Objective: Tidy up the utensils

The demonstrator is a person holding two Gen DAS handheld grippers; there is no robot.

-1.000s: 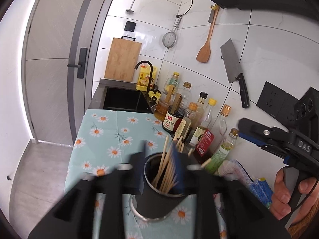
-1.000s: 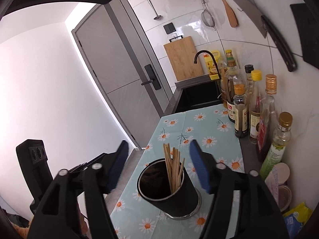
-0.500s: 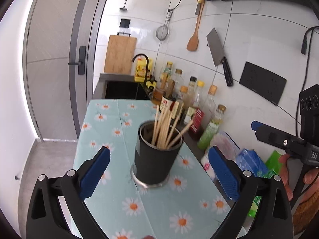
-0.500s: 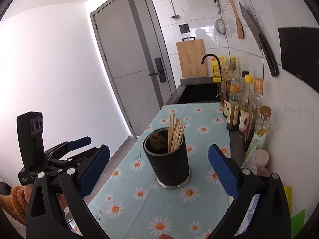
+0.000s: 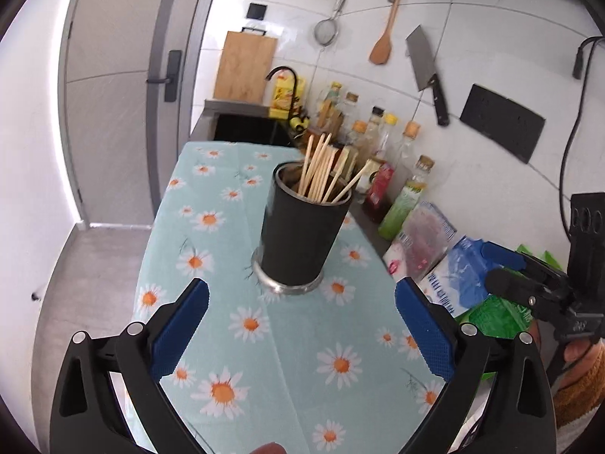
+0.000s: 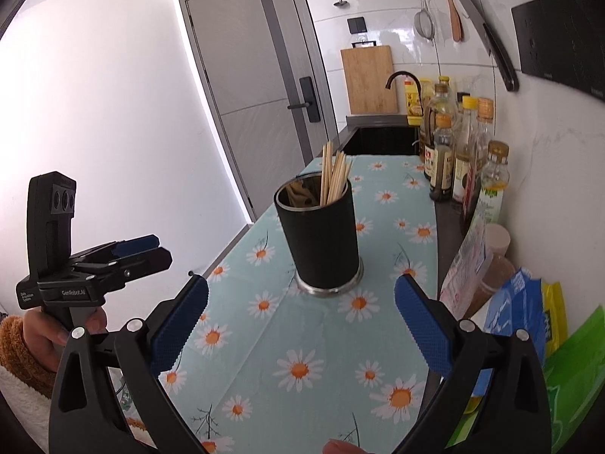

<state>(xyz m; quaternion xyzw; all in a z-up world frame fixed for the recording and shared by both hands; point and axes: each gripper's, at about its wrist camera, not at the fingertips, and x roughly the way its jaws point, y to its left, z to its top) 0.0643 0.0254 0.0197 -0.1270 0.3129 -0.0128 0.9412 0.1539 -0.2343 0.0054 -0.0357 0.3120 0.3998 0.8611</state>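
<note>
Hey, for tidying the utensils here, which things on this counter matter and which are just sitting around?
Part of the job:
- chopsticks
- black holder
- left gripper, jaws open
- right gripper, jaws open

Just lying about:
- bottles
- snack bags
- cutting board
- cleaver
- wooden spatula
- strainer
</note>
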